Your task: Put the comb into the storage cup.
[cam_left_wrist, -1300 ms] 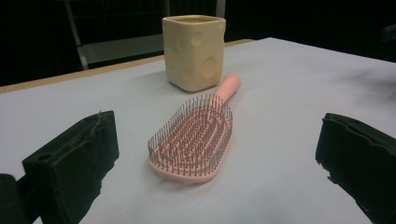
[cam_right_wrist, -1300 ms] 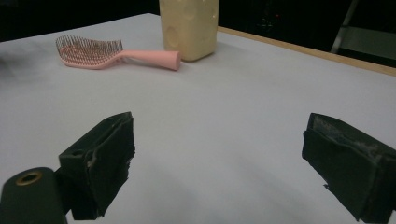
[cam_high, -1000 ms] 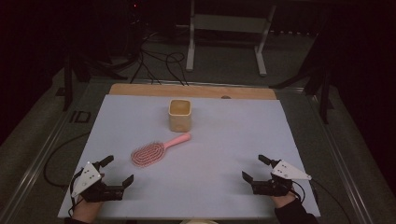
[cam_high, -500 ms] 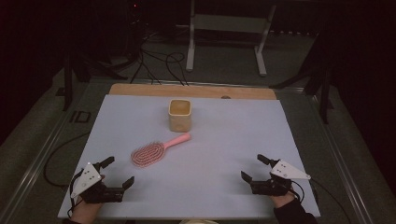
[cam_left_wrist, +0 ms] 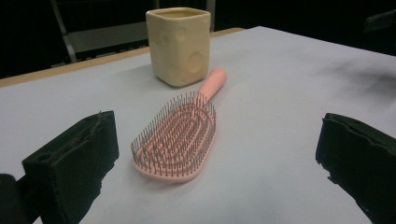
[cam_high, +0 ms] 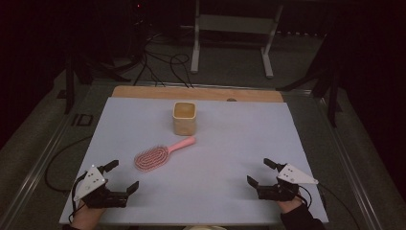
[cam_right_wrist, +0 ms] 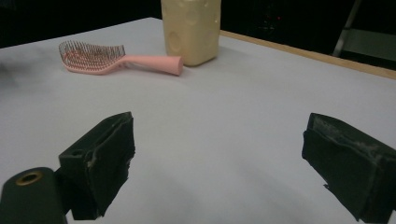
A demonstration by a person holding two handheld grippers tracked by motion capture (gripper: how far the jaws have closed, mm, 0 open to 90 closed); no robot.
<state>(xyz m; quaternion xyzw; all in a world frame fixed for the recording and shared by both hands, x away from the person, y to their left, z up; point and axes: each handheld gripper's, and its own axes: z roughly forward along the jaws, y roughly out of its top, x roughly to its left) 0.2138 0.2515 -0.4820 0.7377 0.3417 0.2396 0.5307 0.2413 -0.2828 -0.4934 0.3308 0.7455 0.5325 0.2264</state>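
Straight ahead of the left gripper [cam_high: 123, 176], between its two jaws' sightline: pink hairbrush [cam_left_wrist: 180, 135], bristles up, lying flat on the white table cover [cam_high: 230, 143]. Handle end points away from the jaws, toward the yellow cup [cam_left_wrist: 179, 44]; tip sits just beside the cup's base, can't tell if touching. Cup upright, looks empty from the high view.

Left jaws: wide apart, nothing between them, brush head near but not yet inside the gap. Right gripper [cam_high: 259, 173]: jaws also wide apart, holding nothing; from its side the brush [cam_right_wrist: 116, 58] is well off to the upper left of the jaws, cup [cam_right_wrist: 191, 29] beyond, bare cover directly in front.

Progress, my read: basically at zero. Nothing gripped, nothing lifted, brush and cup both sit untouched. Left is the closer one and lined up on the brush head, so prob. the pick goes there. Likely goal = brush into cup, handle or head down, tbd. Left to do: approach, close on brush, lift, carry over the cup, drop in. Right gripper has no obvious job atm, maybe steadying the cup.
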